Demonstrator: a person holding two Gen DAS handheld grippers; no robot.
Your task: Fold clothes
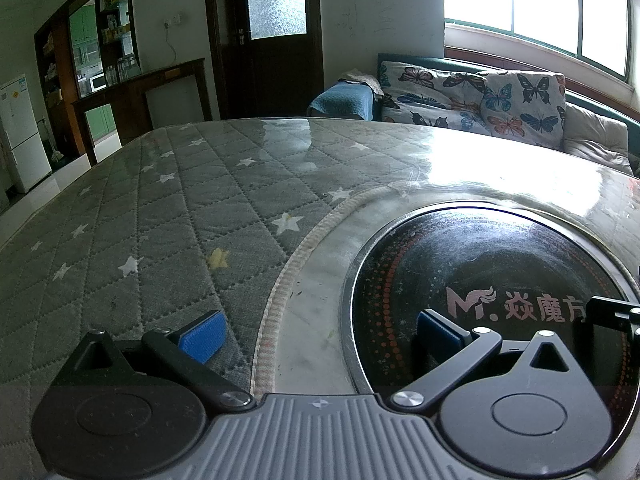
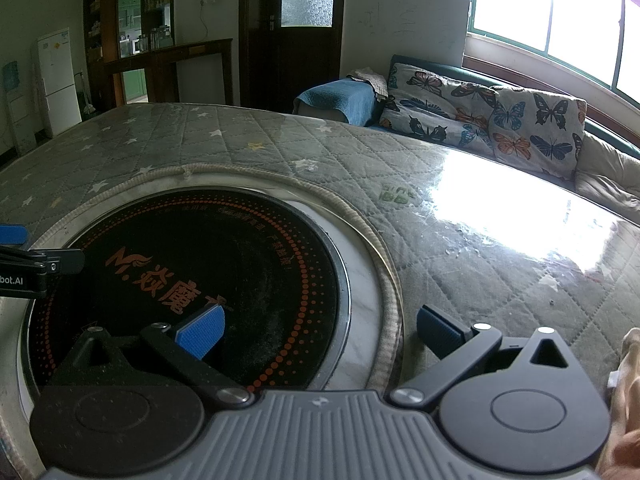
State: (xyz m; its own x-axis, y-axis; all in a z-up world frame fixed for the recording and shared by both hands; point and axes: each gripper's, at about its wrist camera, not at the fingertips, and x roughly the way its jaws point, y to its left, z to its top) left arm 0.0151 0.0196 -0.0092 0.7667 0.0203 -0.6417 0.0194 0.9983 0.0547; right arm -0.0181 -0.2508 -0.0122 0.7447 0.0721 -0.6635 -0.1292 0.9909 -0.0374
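No garment shows in either view. My left gripper (image 1: 320,334) hovers open low over the table, its blue pads (image 1: 202,334) wide apart, one over the grey star-quilted cover (image 1: 160,216) and one over the black round cooktop (image 1: 492,280). My right gripper (image 2: 320,332) is also open with nothing between its blue pads (image 2: 202,334), straddling the cooktop (image 2: 208,264) rim and the quilted cover (image 2: 480,280). The tip of the right gripper (image 1: 616,314) shows at the left view's right edge. The left gripper (image 2: 24,264) shows at the right view's left edge.
A clear plastic sheet glares over the cover (image 2: 516,216). Behind the table stand a sofa with butterfly cushions (image 1: 472,96), a blue towel (image 1: 344,98), a dark door (image 1: 272,36), wooden shelving (image 1: 104,52) and a white fridge (image 1: 20,132). A hand (image 2: 624,400) shows at the right edge.
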